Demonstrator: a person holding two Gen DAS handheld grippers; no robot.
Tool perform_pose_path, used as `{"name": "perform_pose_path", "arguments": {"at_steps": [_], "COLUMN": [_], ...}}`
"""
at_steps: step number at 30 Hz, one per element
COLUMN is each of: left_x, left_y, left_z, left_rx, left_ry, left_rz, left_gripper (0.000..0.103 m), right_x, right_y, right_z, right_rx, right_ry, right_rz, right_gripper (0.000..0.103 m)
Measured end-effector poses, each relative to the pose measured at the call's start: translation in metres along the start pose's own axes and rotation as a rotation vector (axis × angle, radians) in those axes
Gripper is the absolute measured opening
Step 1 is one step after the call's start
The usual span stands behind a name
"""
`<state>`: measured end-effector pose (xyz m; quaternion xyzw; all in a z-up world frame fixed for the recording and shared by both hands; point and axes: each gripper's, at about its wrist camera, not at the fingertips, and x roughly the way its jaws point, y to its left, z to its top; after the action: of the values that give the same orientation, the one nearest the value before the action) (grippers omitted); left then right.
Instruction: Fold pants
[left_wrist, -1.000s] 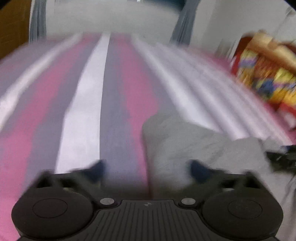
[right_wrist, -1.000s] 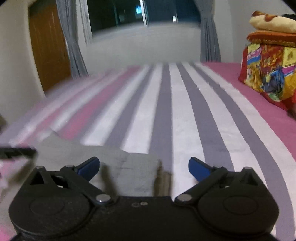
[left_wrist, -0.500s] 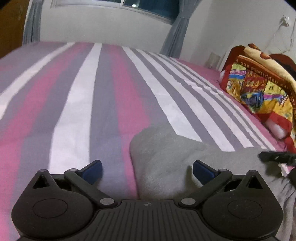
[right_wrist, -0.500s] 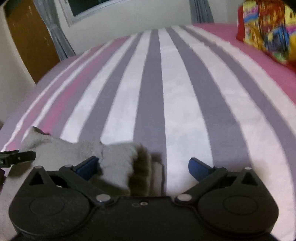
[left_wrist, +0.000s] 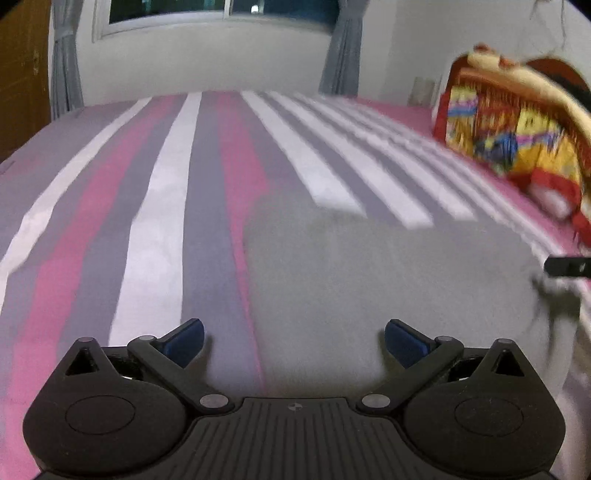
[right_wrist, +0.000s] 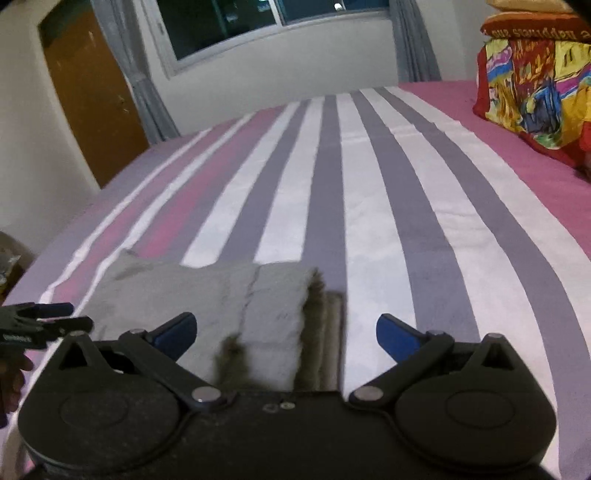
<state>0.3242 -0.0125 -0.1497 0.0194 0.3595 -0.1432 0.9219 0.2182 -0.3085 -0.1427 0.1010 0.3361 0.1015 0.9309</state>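
Observation:
The grey pants lie flat on the striped bed, blurred in the left wrist view. My left gripper is open and empty, above the pants' left edge. In the right wrist view the pants lie as a folded grey stack with its right edge between the jaws. My right gripper is open and empty just above that end. The left gripper shows at the left edge of the right wrist view. The right gripper shows at the right edge of the left wrist view.
The bed has a pink, grey and white striped sheet. A colourful folded blanket is stacked at the bed's right side, also in the left wrist view. A window, curtains and a brown door stand beyond the bed.
Both grippers have risen and pulled back, staying open. The pants now lie flatter and spread wider in the left wrist view. The right wrist view tilted up from the sheet.

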Motion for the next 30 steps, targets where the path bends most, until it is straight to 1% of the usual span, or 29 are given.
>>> {"name": "perform_pose_path", "arguments": {"at_steps": [1,2,3,4,5,6,8,12,14,19,21,24,26,27,28,29,30], "left_x": [0.006,0.007,0.009,0.009,0.011,0.011,0.010,0.010,0.009,-0.002,-0.006,-0.014,-0.024,-0.029,-0.033,-0.035,-0.035], "left_y": [-0.001,0.001,0.005,0.010,0.014,0.014,0.010,0.007,0.005,0.002,0.003,0.003,0.004,0.006,0.011,0.016,0.025], "left_z": [-0.005,-0.013,-0.016,-0.017,-0.017,-0.015,-0.010,-0.010,-0.009,-0.013,-0.016,-0.023,-0.027,-0.027,-0.027,-0.027,-0.028], "left_rx": [0.001,-0.025,-0.050,-0.072,-0.083,-0.077,-0.047,-0.036,-0.034,-0.022,-0.023,-0.018,0.004,0.007,-0.003,-0.020,-0.054], "left_ry": [0.011,-0.007,-0.012,-0.009,-0.001,0.010,0.024,0.037,0.041,0.048,0.053,0.057,0.050,0.042,0.034,0.028,0.032], "left_rz": [0.010,0.000,-0.015,-0.033,-0.042,-0.042,-0.033,-0.026,-0.020,-0.016,-0.018,-0.027,-0.032,-0.038,-0.071,-0.109,-0.166], "left_gripper": [0.103,0.103,0.103,0.103,0.103,0.103,0.103,0.103,0.103,0.103,0.103,0.103,0.103,0.103,0.103,0.103,0.103], "right_x": [0.004,0.011,0.030,0.047,0.050,0.051,0.052,0.043,0.033,0.022,0.021,0.024,0.023,0.018,0.008,-0.002,-0.008], "right_y": [-0.001,-0.002,-0.006,-0.015,-0.022,-0.024,-0.022,-0.014,-0.008,-0.003,-0.003,-0.011,-0.013,-0.013,-0.013,-0.015,-0.020], "right_z": [-0.003,-0.010,-0.013,-0.021,-0.026,-0.025,-0.020,-0.014,-0.018,-0.025,-0.029,-0.034,-0.036,-0.036,-0.036,-0.035,-0.034], "right_rx": [-0.007,-0.015,-0.022,0.003,0.049,0.058,0.066,0.023,0.031,0.014,0.016,0.060,0.062,0.052,0.049,0.056,0.077], "right_ry": [0.009,0.046,0.114,0.168,0.144,0.137,0.146,0.144,0.143,0.124,0.133,0.181,0.191,0.184,0.146,0.106,0.084], "right_rz": [-0.012,-0.040,-0.063,-0.047,-0.023,-0.017,-0.030,-0.049,-0.053,-0.047,-0.044,-0.022,-0.016,-0.008,0.011,0.039,0.069], "right_gripper": [0.102,0.102,0.102,0.102,0.102,0.102,0.101,0.102,0.102,0.102,0.102,0.102,0.102,0.102,0.102,0.102,0.102]}}
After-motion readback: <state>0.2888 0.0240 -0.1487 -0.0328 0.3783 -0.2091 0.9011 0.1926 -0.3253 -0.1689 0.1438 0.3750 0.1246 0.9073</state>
